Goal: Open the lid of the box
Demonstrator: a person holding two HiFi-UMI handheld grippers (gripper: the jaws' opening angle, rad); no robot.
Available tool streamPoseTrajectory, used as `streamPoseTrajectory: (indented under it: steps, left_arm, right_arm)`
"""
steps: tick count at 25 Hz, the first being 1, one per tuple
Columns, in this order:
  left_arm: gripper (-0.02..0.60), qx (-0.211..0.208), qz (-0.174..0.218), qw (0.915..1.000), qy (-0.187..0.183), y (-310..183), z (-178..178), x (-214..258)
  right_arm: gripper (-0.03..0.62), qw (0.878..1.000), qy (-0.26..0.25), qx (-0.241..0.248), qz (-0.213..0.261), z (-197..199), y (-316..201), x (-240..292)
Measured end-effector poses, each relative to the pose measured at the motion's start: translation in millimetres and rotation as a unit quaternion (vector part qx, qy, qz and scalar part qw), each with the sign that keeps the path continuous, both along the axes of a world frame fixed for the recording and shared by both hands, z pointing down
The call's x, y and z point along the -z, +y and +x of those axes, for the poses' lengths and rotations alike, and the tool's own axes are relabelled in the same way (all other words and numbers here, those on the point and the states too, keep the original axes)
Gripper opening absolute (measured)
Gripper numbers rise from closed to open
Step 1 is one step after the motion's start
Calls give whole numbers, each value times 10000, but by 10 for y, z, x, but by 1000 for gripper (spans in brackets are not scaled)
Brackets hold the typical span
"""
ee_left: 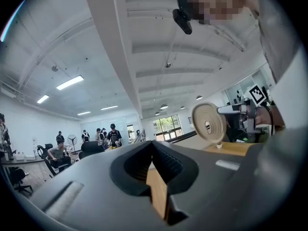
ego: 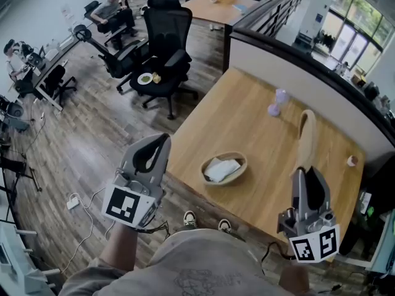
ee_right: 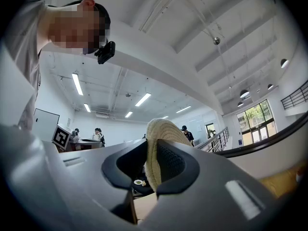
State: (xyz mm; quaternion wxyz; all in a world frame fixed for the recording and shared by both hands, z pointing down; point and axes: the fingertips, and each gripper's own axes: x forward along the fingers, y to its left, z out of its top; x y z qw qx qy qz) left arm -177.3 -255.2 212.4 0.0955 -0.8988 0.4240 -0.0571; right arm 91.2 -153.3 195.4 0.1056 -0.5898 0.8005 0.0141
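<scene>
Closest in the head view, the left gripper hangs off the table's near left edge. The right gripper holds the woven lid upright, right of the open box with a white cloth inside. A purple object stands farther off.

In the left gripper view, the left gripper's jaws are pressed together on nothing, and the lid stands to the right.

In the right gripper view, the right gripper pinches the lid's rim.

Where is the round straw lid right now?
In the head view, the straw lid is on the right side, held on edge in the right tool, to the right of the open basket on the wooden table.
</scene>
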Motion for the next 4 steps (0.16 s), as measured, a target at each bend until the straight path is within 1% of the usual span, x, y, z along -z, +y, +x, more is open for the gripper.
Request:
streamPoseTrajectory:
  steps: [4]
  left_arm:
    - [2,-50,-104,9999,-44,11,26,-66]
  right_arm:
    - [72,10000,-39,43,-39,3,-25,-25]
